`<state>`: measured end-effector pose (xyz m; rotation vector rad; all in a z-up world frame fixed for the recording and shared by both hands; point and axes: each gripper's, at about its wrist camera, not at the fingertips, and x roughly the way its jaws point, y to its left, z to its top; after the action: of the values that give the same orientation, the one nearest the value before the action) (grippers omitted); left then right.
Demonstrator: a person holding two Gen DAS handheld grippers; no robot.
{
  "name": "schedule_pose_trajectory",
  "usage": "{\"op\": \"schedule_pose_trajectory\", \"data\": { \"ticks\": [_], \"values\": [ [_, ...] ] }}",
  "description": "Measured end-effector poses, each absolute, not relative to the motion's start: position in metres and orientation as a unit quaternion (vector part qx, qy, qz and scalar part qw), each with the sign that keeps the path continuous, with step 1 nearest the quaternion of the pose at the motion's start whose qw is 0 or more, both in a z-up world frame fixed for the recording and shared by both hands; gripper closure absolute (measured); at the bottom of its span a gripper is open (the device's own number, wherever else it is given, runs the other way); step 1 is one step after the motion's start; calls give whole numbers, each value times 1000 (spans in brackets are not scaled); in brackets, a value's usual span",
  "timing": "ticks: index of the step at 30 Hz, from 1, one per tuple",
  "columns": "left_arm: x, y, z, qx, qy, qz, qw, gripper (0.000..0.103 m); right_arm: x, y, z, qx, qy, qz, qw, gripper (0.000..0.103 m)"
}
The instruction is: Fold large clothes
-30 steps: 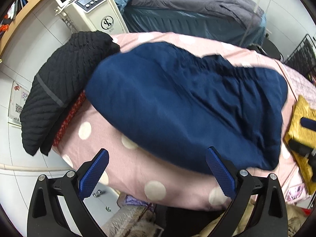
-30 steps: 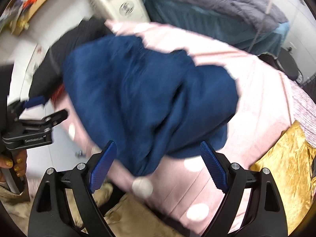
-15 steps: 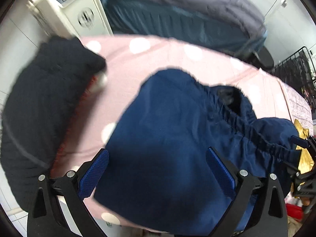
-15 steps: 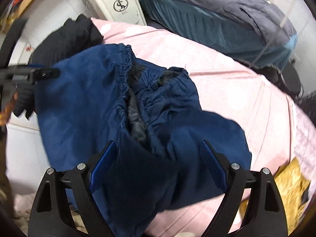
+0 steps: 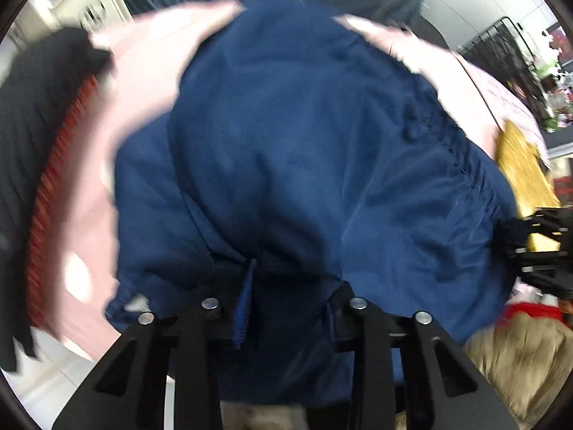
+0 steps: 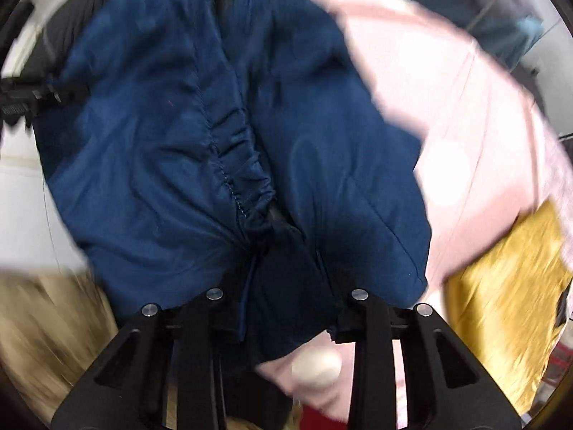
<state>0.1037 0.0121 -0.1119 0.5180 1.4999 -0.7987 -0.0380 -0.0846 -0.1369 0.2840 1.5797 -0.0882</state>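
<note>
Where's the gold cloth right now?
The gold cloth lies at the right edge of both wrist views on the pink spotted bedspread, just right of the navy garment.

A dark blue garment (image 5: 304, 150) lies on a pink cover with white dots (image 6: 476, 114), with a black knit (image 5: 32, 114) at left and gold cloth (image 6: 508, 308) at right.

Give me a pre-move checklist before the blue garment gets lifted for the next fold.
1. Left tool has blue garment between its jaws, which are closing: ok.
2. Right tool likewise, jaws closing on the cloth: ok.
3. Grips fully tight: cannot tell.
4. Both grips on the gathered waistband: cannot tell for the left.
5. Black knit pile clear of the garment: ok.
6. Yellow cloth clear of the garment: ok.
</note>
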Motion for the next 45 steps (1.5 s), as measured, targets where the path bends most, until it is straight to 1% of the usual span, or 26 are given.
{"op": "schedule_pose_trajectory", "data": {
  "ticks": [3, 5, 7, 9, 10, 11, 12, 13, 14, 18, 19, 23, 25, 31, 33, 35, 36, 37, 38, 39, 40, 41, 42, 43, 44, 45],
  "values": [
    [68, 27, -144, 230, 680, -345, 605, 73, -73, -62, -179, 119, 752, -17, 648, 72],
    [44, 35, -171, 240, 691, -336, 593, 73, -93, -48, -214, 136, 785, 0, 605, 72],
    [29, 38, -186, 252, 687, -329, 596, 72, -102, -38, -229, 128, 792, -7, 597, 72],
    [18, 38, -195, 266, 679, -323, 603, 68, -101, -29, -228, 98, 790, -8, 606, 67],
    [13, 38, -198, 276, 672, -319, 609, 61, -99, -26, -224, 77, 785, -9, 614, 56],
    [11, 36, -198, 277, 669, -320, 611, 49, -97, -24, -219, 60, 781, -11, 622, 44],
    [9, 36, -195, 265, 670, -329, 610, 40, -96, -23, -214, 49, 775, -11, 630, 41],
    [7, 36, -190, 255, 671, -339, 608, 25, -95, -23, -208, 44, 770, -9, 637, 40],
    [6, 36, -181, 247, 667, -347, 612, 21, -94, -25, -197, 43, 761, -2, 648, 40],
    [13, 45, -133, 227, 635, -358, 646, 21, -89, -42, -150, 61, 724, 11, 687, 37],
    [20, 53, -113, 207, 625, -358, 662, 20, -87, -49, -136, 69, 709, 10, 702, 36],
    [51, 72, -57, 127, 588, -355, 715, 12, -84, -77, -82, 121, 642, 10, 757, 26],
    [67, 69, -39, 114, 578, -353, 727, 10, -74, -95, -68, 153, 620, 1, 770, 26],
    [111, 25, -41, 158, 552, -345, 742, 10, -40, -138, -47, 209, 579, -49, 787, 26],
    [127, 8, -48, 161, 549, -353, 740, 10, -36, -131, -35, 219, 572, -66, 787, 26],
    [138, -12, -53, 152, 547, -385, 728, 6, -43, -132, -45, 227, 567, -77, 789, 26],
    [142, -22, -60, 151, 557, -396, 715, 6, -43, -138, -45, 230, 567, -86, 786, 26],
    [143, -32, -70, 156, 575, -396, 699, 7, -54, -137, -50, 232, 568, -93, 784, 26],
    [147, -41, -82, 158, 591, -396, 685, 12, -59, -139, -55, 238, 568, -104, 781, 26],
    [146, -47, -89, 159, 597, -400, 676, 21, -60, -142, -57, 241, 568, -113, 779, 26],
    [141, -53, -97, 166, 601, -411, 665, 46, -60, -144, -62, 243, 568, -123, 777, 26],
    [133, -55, -102, 172, 603, -421, 656, 57, -62, -146, -63, 243, 569, -133, 774, 26],
    [126, -54, -104, 175, 602, -427, 651, 60, -65, -151, -67, 243, 568, -143, 773, 26],
    [110, -48, -104, 177, 600, -450, 637, 68, -68, -154, -68, 242, 568, -150, 772, 26],
    [98, -42, -108, 179, 602, -465, 624, 72, -70, -160, -68, 244, 566, -161, 771, 26],
    [79, -28, -111, 185, 606, -484, 603, 73, -70, -165, -71, 247, 566, -168, 768, 26]
  ]
}}
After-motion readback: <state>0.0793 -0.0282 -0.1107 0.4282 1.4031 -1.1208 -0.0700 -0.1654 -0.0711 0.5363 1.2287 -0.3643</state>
